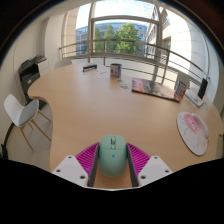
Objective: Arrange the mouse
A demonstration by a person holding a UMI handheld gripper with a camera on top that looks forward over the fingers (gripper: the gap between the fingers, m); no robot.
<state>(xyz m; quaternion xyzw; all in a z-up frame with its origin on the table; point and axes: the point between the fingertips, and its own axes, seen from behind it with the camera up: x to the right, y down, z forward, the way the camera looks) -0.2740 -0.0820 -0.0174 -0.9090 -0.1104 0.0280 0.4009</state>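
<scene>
Jaws clamp on the mouse [112, 155], their pink pads [88, 157] pressed to its two sides, so the pale green mouse sits between the fingers, raised over the near edge of the tabletop [100, 100]. Beyond stretches that wide wooden tabletop, with windows [118, 35] behind it. A white chair [22, 112] stands at its left side. To the right lies a round mat [193, 131], and farther back a book [154, 88].
</scene>
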